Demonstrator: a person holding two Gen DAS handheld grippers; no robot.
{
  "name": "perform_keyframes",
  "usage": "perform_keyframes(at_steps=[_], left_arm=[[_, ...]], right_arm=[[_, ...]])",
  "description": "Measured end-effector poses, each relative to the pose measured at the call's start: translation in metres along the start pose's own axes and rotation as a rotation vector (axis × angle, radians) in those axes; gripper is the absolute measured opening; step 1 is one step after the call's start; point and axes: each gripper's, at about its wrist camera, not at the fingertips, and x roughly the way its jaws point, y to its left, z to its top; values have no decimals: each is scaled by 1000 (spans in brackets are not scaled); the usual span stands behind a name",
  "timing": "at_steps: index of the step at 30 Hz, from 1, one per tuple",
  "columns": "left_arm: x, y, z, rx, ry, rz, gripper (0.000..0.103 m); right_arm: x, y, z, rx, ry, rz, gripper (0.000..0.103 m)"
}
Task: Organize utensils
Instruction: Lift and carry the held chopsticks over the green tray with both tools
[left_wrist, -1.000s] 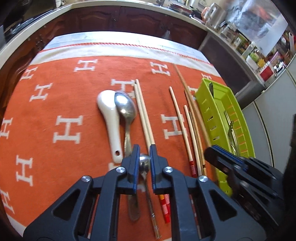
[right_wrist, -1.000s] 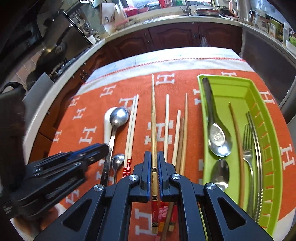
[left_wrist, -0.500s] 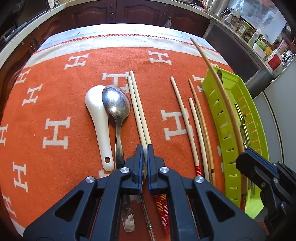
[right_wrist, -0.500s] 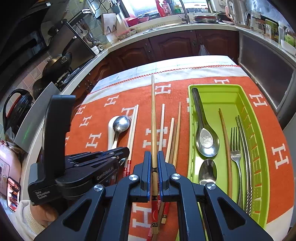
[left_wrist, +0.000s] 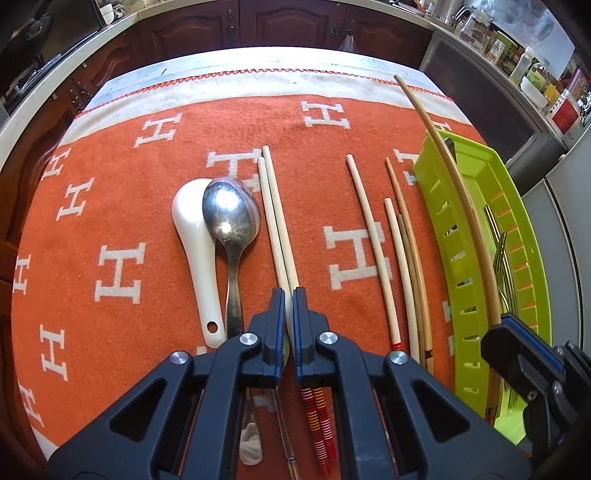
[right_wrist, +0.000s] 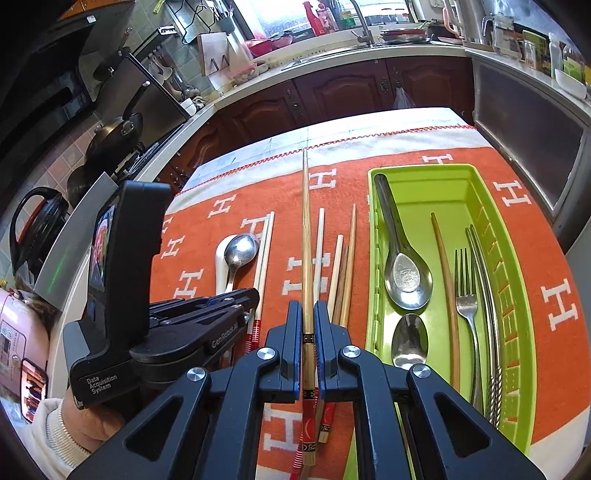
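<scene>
My left gripper (left_wrist: 289, 295) is shut on a small metal spoon (left_wrist: 285, 349), raised a little above the orange cloth (left_wrist: 110, 192); the spoon's thin handle (left_wrist: 286, 439) trails below the jaws. My right gripper (right_wrist: 307, 308) is shut on a long brown chopstick (right_wrist: 306, 236), held in the air left of the green tray (right_wrist: 413, 177); the chopstick also shows in the left wrist view (left_wrist: 456, 192). On the cloth lie a white ceramic spoon (left_wrist: 195, 251), a large metal spoon (left_wrist: 231, 225), a pale chopstick pair (left_wrist: 277, 229) and several loose chopsticks (left_wrist: 391, 258).
The tray holds a metal ladle-spoon (right_wrist: 404, 273), a small spoon (right_wrist: 409, 341), a brown chopstick (right_wrist: 448, 284), a fork (right_wrist: 467, 295) and metal chopsticks (right_wrist: 485, 306). Kitchen counters ring the table; a black pan (right_wrist: 114, 136) stands far left.
Both grippers have risen from the cloth with their loads. The left gripper closed tighter on the small spoon. The right gripper carried its chopstick right, toward the tray.
</scene>
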Motion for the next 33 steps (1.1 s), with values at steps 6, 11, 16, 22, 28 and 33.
perform_keyframes(at_steps=[6,11,16,22,28,33], left_arm=[[3,-7,0,10,6,12,7],[8,-10,0,5,21,7,10],[8,-12,-2,13,12,22,11],[2,-1,-5,-51,27,-15,8],[-17,2,-12,-68,25,-52,8],[-49,-1,-15,-62,-3,-88,8]], right_arm=[[1,-5,-1,15,-1,2,5],[2,-8,-3,29,4,6,5],[4,-8,-3,33,6,8,5],[3,-7,-4,27,0,15,5],[1,-7,-6,27,-6,20,5],[-5,-10,-7,39,-15,25,5]])
